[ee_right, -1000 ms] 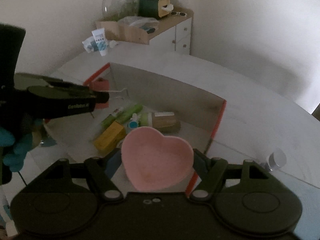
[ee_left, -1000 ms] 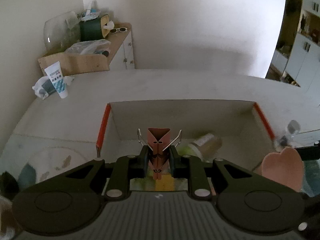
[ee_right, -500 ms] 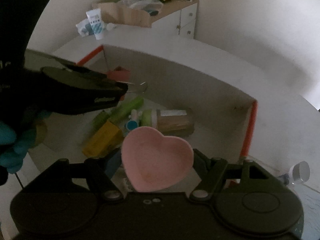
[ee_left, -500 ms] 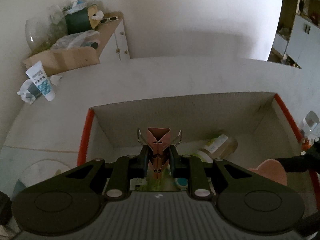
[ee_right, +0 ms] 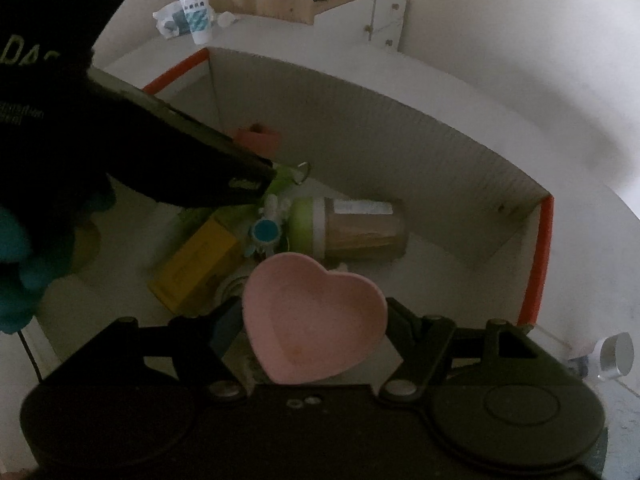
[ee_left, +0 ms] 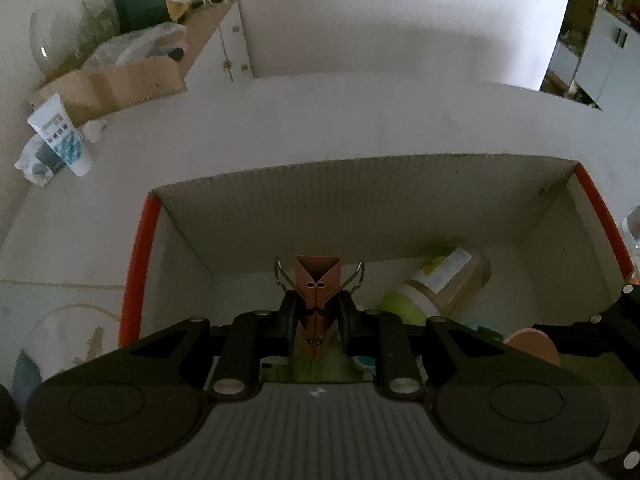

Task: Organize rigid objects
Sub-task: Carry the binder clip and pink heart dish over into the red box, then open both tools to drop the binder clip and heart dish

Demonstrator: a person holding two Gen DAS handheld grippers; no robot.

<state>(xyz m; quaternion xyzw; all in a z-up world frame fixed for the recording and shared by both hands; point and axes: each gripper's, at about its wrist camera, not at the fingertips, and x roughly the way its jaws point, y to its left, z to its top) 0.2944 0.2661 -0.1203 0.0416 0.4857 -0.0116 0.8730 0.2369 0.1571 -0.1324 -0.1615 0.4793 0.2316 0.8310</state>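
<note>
Both hand-held grippers hang loaded over the box, so the sorting is well on but unfinished.

On my left, the left hand-held gripper [ee_left: 317, 318] is clamped tight on a pink binder clip [ee_left: 318, 284], poised above the left part of the white cardboard box [ee_left: 360, 204] with orange-edged flaps. Inside it I already see a yellow carton [ee_right: 196, 258], a small blue-capped bottle [ee_right: 266, 230] and a green-lidded jar [ee_right: 352, 230] lying on its side. On my right, the right hand-held gripper [ee_right: 314, 322] pinches a pink heart-shaped dish [ee_right: 314, 318] by its sides, over the box's near right part. I judge two drops are left; the white tube [ee_left: 60, 136] on the tabletop beyond and a clear bottle [ee_right: 614, 356] beside the box may still need collecting.
</note>
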